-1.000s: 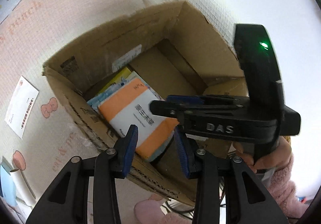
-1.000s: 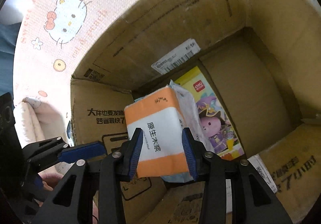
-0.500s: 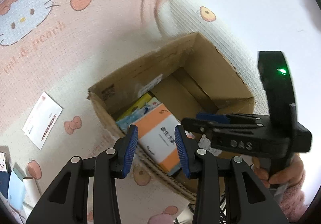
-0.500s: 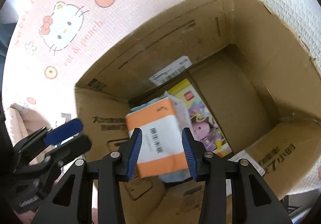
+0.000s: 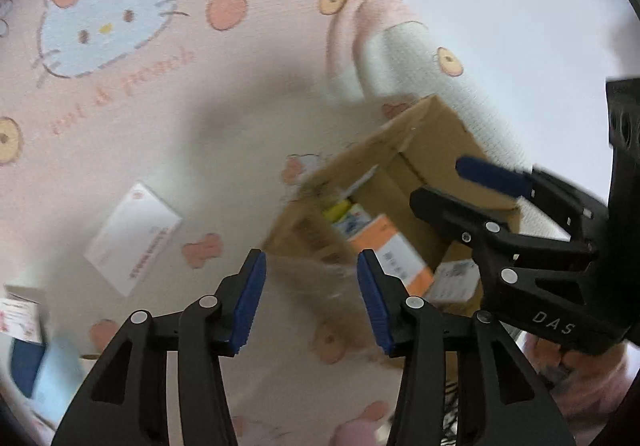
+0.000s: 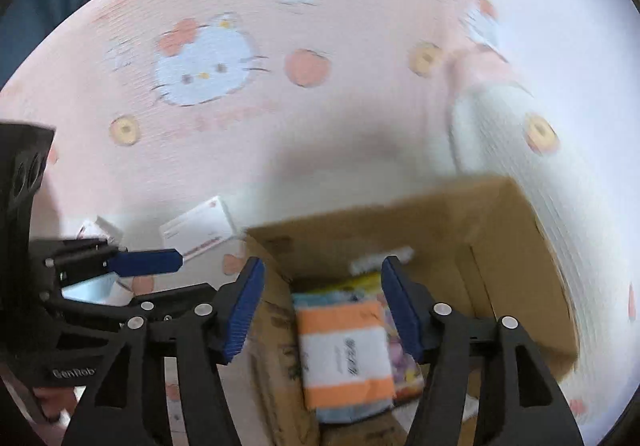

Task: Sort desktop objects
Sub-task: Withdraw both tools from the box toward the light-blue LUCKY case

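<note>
An open cardboard box point(image 5: 404, 158) point(image 6: 516, 246) stands on the pink Hello Kitty cloth. Inside it lies an orange-and-white tissue pack point(image 6: 344, 350) point(image 5: 392, 250) on top of a colourful booklet point(image 6: 400, 358). My right gripper point(image 6: 322, 310) is open and empty, well above the box, with the pack seen between its jaws far below. My left gripper point(image 5: 310, 298) is open and empty above the box's near corner. Each gripper shows in the other's view. Both views are motion-blurred.
A white carton point(image 5: 132, 238) point(image 6: 200, 230) lies on the cloth left of the box. Small boxes and a light blue item point(image 5: 48, 370) sit at the far left. The cloth hangs over the table's edge behind the box point(image 5: 440, 98).
The right gripper has let go of the tissue pack, which now lies in the box, and opened wider. Both grippers have risen and pulled back from the box.
</note>
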The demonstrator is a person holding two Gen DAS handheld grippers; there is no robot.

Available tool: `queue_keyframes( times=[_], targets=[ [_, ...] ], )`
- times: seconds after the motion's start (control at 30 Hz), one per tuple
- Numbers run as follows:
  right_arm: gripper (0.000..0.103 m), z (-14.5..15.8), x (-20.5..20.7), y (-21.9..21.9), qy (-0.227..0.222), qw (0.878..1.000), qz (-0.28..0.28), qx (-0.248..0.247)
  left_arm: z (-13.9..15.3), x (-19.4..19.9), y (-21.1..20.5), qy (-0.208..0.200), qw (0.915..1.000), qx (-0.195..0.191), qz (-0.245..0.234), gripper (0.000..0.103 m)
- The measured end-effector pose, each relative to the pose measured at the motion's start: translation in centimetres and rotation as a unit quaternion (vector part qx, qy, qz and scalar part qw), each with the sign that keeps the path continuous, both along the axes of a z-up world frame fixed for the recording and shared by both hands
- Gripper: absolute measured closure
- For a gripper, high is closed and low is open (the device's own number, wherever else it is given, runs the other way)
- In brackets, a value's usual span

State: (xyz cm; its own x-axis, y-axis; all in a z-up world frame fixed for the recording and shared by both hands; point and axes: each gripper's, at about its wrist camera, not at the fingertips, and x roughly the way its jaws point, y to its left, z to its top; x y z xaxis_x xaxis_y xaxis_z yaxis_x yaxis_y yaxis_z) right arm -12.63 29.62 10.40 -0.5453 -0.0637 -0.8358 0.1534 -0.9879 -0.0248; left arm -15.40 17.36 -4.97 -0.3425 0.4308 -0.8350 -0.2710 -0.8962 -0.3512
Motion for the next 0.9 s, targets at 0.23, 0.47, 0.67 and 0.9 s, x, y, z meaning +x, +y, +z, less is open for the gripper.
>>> queue_keyframes(
  times=[0.23, 0.47, 0.67, 0.9],
  targets=[
    [0.043, 0.2, -0.6, -4.9, 0.02, 0.997, 0.049, -0.054, 0.9, 1.9, -4.8, 0.079, 0.9957, -0.047, -0.013, 0.051],
    [0.039, -1.2, -1.4, -8.3, 0.012, 0.992, 0.051, -0.118, 0.5, 4.4, -9.7, 0.121, 0.9903, -0.067, -0.013, 0.05],
    [0.038, -4.9, -1.4, -10.2, -0.019, 0.99, 0.047, -0.132, -0.9, 5.4, -16.0, 0.102, 0.9902, -0.073, 0.06, 0.05],
    [0.038, -9.6, -1.6, -13.7, -0.094, 0.972, 0.087, -0.198, -3.4, 7.8, -24.1, 0.06, 0.9798, -0.013, 0.19, 0.051]
  ],
)
